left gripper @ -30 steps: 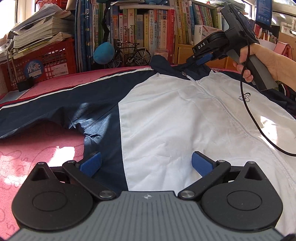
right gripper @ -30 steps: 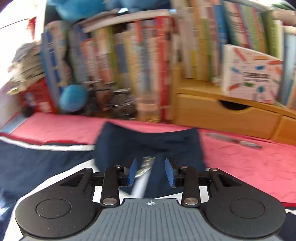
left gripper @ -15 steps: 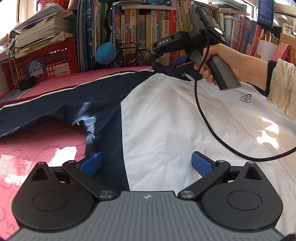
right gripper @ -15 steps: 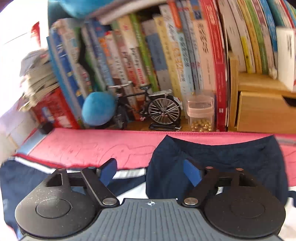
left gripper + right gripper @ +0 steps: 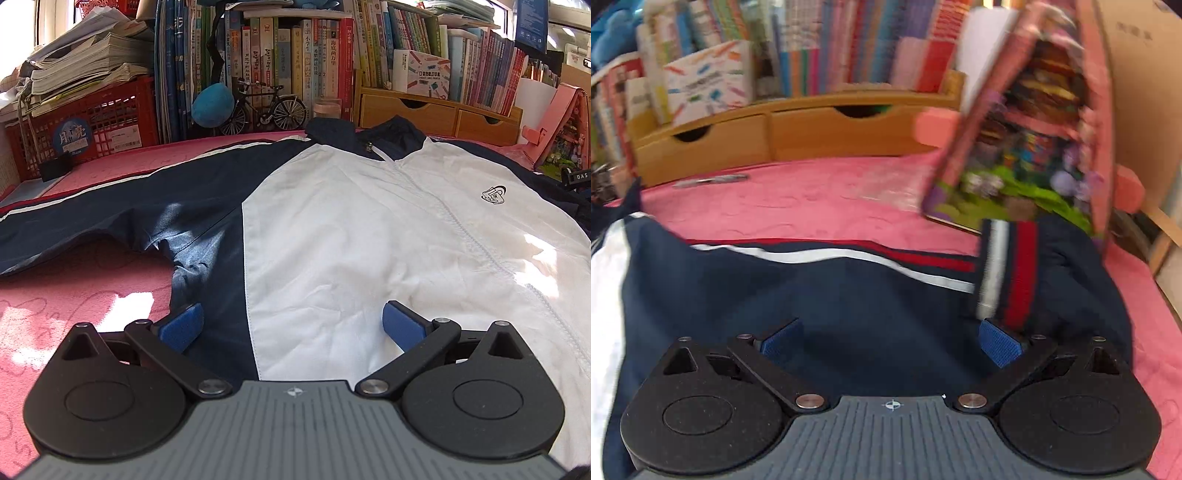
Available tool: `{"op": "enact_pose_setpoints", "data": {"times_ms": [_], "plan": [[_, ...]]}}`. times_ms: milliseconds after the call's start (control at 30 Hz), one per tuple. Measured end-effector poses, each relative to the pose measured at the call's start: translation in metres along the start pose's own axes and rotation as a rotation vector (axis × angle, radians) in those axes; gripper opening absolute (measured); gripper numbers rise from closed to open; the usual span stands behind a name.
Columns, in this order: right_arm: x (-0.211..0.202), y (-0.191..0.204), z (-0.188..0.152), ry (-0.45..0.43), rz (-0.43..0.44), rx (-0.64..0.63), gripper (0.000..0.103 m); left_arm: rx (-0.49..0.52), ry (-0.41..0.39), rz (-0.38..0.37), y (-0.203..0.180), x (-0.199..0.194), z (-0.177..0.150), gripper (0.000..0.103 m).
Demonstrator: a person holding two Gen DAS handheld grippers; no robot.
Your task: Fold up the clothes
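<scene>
In the left wrist view, a navy and white zip-front jacket point(image 5: 351, 229) is seen spread flat, front up, on a pink embossed table cover point(image 5: 74, 295), presumably laid out for folding; the left claw point(image 5: 291, 326) is held wide over its hem, gripping nothing. In the blurred right wrist view, the right claw point(image 5: 892, 341) is opening above the jacket's navy sleeve point(image 5: 849, 295), nothing pinched between its blue pads point(image 5: 999, 347)

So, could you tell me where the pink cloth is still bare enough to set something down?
Bare pink cloth lies below the jacket's left sleeve, and between its right sleeve and the wooden drawers. The back edge is crowded.
</scene>
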State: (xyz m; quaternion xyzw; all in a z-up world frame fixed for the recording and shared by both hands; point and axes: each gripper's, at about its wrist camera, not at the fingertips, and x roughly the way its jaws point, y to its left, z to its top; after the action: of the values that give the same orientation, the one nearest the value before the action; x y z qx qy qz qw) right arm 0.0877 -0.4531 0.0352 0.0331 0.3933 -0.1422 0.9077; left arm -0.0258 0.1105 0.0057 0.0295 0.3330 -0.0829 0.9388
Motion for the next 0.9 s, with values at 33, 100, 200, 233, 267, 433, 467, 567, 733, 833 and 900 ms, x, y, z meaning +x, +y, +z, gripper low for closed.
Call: {"op": "enact_pose_setpoints", "data": {"times_ms": [33, 100, 200, 233, 267, 433, 467, 567, 733, 833, 900], "plan": [[0.002, -0.024, 0.005, -0.006, -0.11, 0.075, 0.096, -0.001, 0.0, 0.002, 0.0, 0.0, 0.0, 0.103], [-0.005, -0.064, 0.012, -0.035, -0.336, 0.245, 0.082, -0.002, 0.001, 0.005, 0.0, 0.0, 0.0, 0.103], [-0.038, -0.081, 0.002, -0.191, -0.402, 0.356, 0.099, -0.003, 0.002, 0.008, 0.0, 0.001, 0.001, 0.103], [-0.047, -0.078, 0.0, -0.233, -0.4, 0.324, 0.103, -0.003, 0.002, 0.009, 0.0, 0.001, 0.001, 0.103], [-0.056, -0.076, -0.003, -0.275, -0.398, 0.291, 0.103, -0.003, 0.002, 0.009, 0.0, 0.001, 0.001, 0.103], [-0.081, 0.0, -0.023, -0.216, 0.087, 0.041, 0.1, -0.003, 0.003, 0.009, 0.0, 0.001, 0.001, 0.103], [-0.086, 0.025, -0.031, -0.199, 0.218, -0.015, 0.098, -0.003, 0.003, 0.01, 0.0, 0.001, 0.001, 0.103], [-0.1, 0.104, -0.059, -0.136, 0.501, -0.196, 0.092, -0.003, 0.002, 0.01, 0.0, 0.001, 0.001, 0.103], [-0.087, 0.154, -0.075, -0.063, 0.441, -0.313, 0.092, -0.004, 0.002, 0.01, 0.001, 0.0, 0.001, 0.103], [-0.059, 0.121, -0.064, -0.081, 0.261, -0.194, 0.102, -0.004, 0.002, 0.01, 0.0, 0.0, 0.002, 0.103], [-0.066, 0.103, -0.064, -0.09, 0.116, -0.131, 0.099, -0.004, 0.0, 0.014, 0.0, 0.0, 0.002, 0.103]]}}
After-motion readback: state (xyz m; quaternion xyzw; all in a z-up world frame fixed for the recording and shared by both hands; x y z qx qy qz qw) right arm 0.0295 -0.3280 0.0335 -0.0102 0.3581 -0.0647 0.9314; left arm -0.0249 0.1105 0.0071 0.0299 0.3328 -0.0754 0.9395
